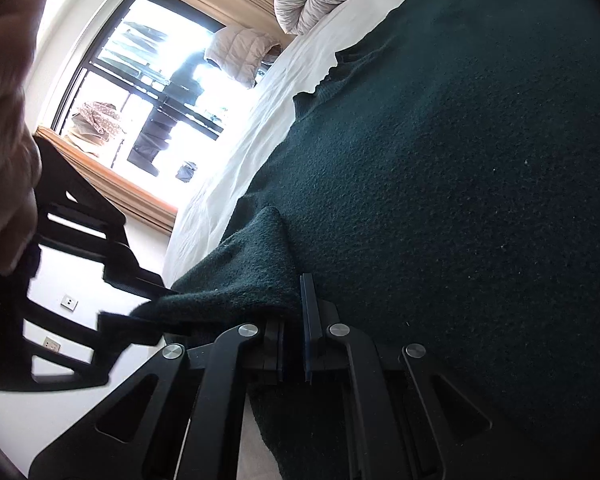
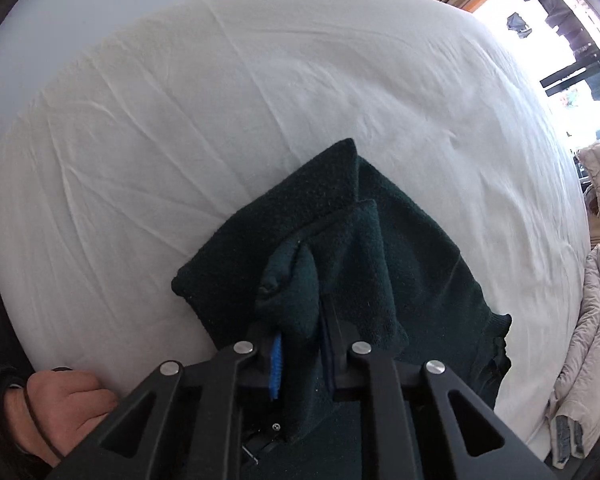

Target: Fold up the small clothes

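Garment: a dark green sweater [image 2: 412,248] lies on the white bed sheet [image 2: 220,100], near the edge closest to me
Done so far: by the look of it, one part is already folded over the body, since I see layered flaps on top
Left to do: I judge the fold is only partly made; the bunched cloth in my claws is not yet laid flat, and the rest needs squaring up
Left claw [image 1: 296,312]: clenched on a raised edge of the sweater, the cloth pinched between the pads
Right claw [image 2: 300,344]: clamped on a thick fold of the sweater, which bulges up between the jaws
Left hand pose: angled a little downward, low over the sweater, with the window [image 1: 152,92] beyond
Right hand pose: pointing steeply down at the bed; my other hand [image 2: 64,408] shows beside it
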A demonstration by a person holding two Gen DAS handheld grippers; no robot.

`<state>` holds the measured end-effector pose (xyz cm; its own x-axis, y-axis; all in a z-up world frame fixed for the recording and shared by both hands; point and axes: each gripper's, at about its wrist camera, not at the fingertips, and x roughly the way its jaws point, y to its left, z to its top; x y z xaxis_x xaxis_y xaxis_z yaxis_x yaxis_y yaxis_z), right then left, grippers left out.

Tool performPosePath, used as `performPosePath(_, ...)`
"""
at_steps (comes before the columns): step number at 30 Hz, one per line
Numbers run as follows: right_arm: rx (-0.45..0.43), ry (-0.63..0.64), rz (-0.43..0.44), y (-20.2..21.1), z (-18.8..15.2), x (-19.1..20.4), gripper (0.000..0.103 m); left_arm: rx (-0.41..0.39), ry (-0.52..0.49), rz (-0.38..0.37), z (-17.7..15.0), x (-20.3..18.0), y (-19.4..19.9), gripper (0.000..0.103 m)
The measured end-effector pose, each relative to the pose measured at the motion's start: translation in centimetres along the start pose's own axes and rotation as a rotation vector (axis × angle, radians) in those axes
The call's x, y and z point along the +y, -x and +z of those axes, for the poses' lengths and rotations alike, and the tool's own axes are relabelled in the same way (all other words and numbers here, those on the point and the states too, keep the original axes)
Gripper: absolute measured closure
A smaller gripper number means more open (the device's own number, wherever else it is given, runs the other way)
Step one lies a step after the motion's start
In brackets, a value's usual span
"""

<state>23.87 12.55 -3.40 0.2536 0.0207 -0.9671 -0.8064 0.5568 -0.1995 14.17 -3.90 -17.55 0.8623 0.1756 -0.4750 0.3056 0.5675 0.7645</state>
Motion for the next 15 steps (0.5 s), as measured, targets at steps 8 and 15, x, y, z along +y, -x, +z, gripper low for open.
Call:
performPosePath(8, -0.205, -0.290, 0.109, 4.6, -6.1, -8.3, 0.094, -0.001, 0.018, 0.021, 0.7, 1.2, 1.2, 0.098)
performPosePath(15, -0.445, -0.618, 0.229, 6.5, -16.8, -15.4, 0.095, -0.023, 0.089, 0.056, 2.4, 2.8, 2.6, 0.098)
